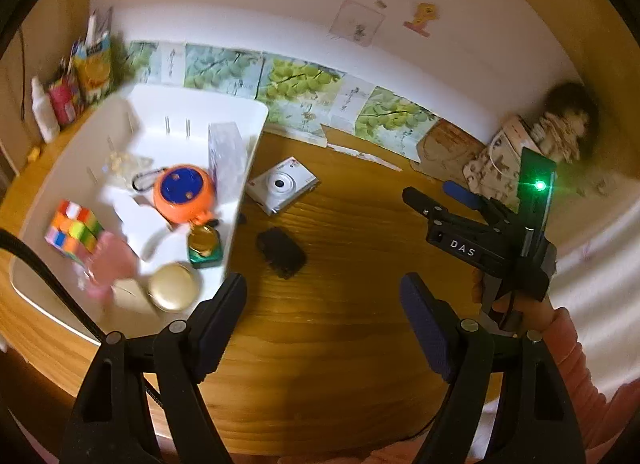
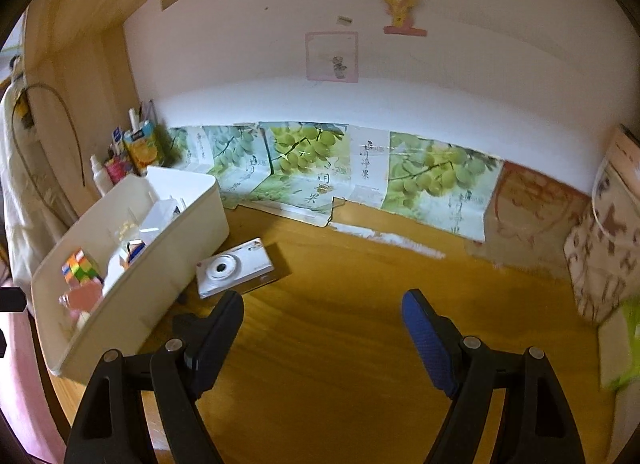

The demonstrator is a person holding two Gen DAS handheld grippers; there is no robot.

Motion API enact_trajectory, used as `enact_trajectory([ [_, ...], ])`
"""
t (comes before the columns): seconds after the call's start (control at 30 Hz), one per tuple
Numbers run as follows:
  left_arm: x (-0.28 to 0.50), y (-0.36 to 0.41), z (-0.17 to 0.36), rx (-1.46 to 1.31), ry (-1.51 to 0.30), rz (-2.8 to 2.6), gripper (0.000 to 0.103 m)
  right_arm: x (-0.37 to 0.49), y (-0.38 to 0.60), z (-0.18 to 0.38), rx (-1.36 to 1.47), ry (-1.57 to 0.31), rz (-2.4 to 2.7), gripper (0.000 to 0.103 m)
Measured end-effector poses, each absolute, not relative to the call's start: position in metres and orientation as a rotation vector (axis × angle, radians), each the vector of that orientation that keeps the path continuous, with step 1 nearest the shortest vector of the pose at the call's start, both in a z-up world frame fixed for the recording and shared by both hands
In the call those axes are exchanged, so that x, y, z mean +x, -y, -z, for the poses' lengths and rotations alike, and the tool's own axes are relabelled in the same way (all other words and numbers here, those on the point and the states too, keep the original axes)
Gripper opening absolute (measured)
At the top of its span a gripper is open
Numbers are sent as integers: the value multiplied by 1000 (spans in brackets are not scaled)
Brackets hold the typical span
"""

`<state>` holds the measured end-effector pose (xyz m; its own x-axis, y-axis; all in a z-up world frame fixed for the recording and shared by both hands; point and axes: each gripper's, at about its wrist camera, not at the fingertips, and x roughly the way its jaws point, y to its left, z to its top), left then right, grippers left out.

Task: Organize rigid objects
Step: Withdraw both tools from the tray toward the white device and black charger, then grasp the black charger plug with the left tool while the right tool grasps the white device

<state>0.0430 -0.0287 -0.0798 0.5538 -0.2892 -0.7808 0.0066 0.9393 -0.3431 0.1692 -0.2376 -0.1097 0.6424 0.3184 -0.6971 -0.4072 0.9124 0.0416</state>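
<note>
A white bin [image 1: 244, 152] stands on the left of the wooden table and holds a colour cube [image 1: 74, 230], an orange and blue round toy [image 1: 184, 194], a green box [image 1: 205, 250], a gold round case [image 1: 174, 290] and other small items. Right of the bin lie a white camera [image 1: 282, 186] and a black object [image 1: 281, 252]. My left gripper [image 1: 324, 292] hovers open over bare wood near the black object. My right gripper [image 1: 430, 189] is open too, off to the right. In the right wrist view, the right gripper [image 2: 324, 304] is empty, with the camera [image 2: 234, 272] and bin [image 2: 160, 276] ahead on the left.
Grape posters [image 2: 304, 156] line the wall's foot. Bottles and a juice carton [image 2: 142, 148] stand behind the bin. A patterned bag [image 2: 604, 248] and a plush figure [image 1: 568, 124] sit at the right. A hand in a pink sleeve [image 1: 568, 348] holds the right gripper.
</note>
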Motion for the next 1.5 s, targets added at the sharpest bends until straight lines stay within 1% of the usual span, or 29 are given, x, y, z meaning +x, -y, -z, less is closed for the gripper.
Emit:
enact_trajectory([
  [0.27,55,54,99,-407,-981,48,82,199,239,104,-249,-756,-567,82],
  [0.43,61,66,114,-445,-976,-26,82,219,227,106,-265,-776,-674,82],
  [0.73,80,72,143,-512,-962,-143,82,240,193,131,-283,-837,-804,82],
  [0.93,86,62,165,-611,-960,-255,82,252,172,151,-286,-886,-877,82],
  [1.23,95,66,177,-548,-973,-352,82,268,137,171,-277,-997,-958,82],
  [1.5,104,69,184,-513,-990,-392,82,268,105,188,-380,-1043,-1002,82],
])
